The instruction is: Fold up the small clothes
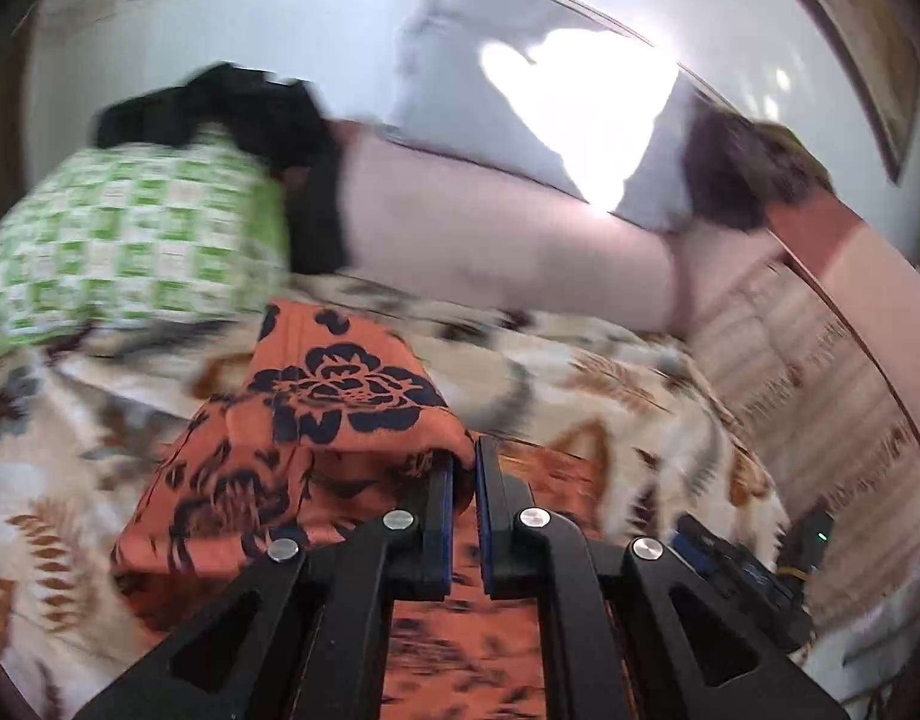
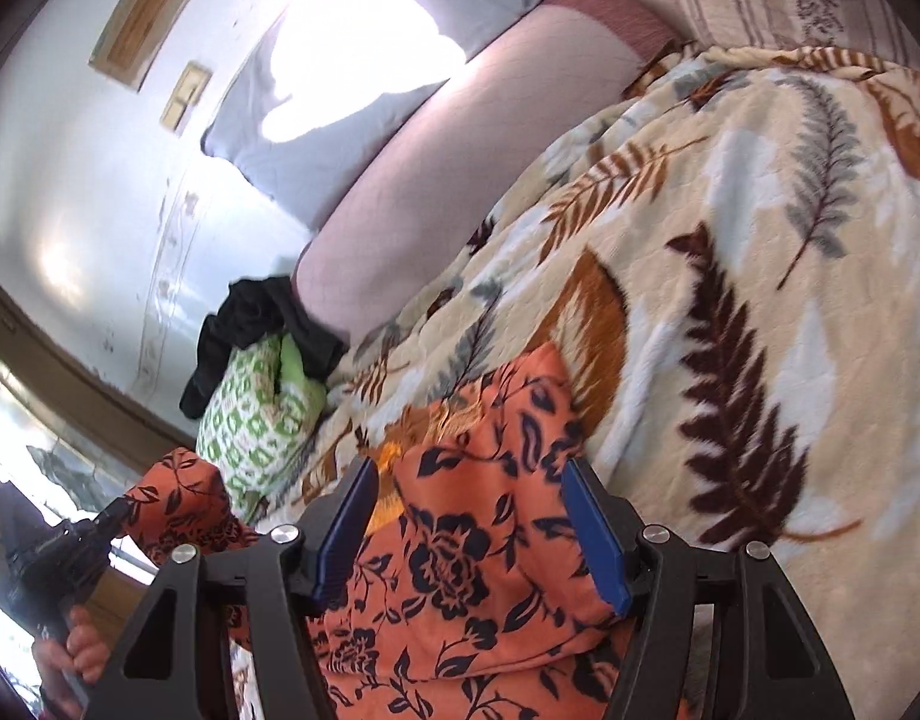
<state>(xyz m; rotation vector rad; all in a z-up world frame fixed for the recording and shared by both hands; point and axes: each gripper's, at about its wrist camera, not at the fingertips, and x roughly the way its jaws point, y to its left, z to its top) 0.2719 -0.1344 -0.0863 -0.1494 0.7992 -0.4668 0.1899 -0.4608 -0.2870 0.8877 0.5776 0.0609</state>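
An orange cloth with a dark flower print (image 1: 339, 384) lies on the leaf-patterned blanket (image 1: 610, 396). My left gripper (image 1: 463, 468) is shut on an edge of this cloth, which drapes down and to the left from the jaws. The left wrist view is blurred. In the right wrist view the same cloth (image 2: 478, 552) lies between and under the blue pads of my right gripper (image 2: 475, 528), whose jaws stand wide open. At lower left, my left gripper (image 2: 120, 510), held by a hand (image 2: 69, 654), lifts a corner of the cloth (image 2: 177, 498).
A green and white patterned cushion (image 2: 255, 420) with a black garment (image 2: 249, 312) on it lies at the blanket's far edge. Behind it are a long pink bolster (image 2: 435, 168) and a pale blue pillow (image 2: 261, 144) against a white wall with frames (image 2: 141, 24).
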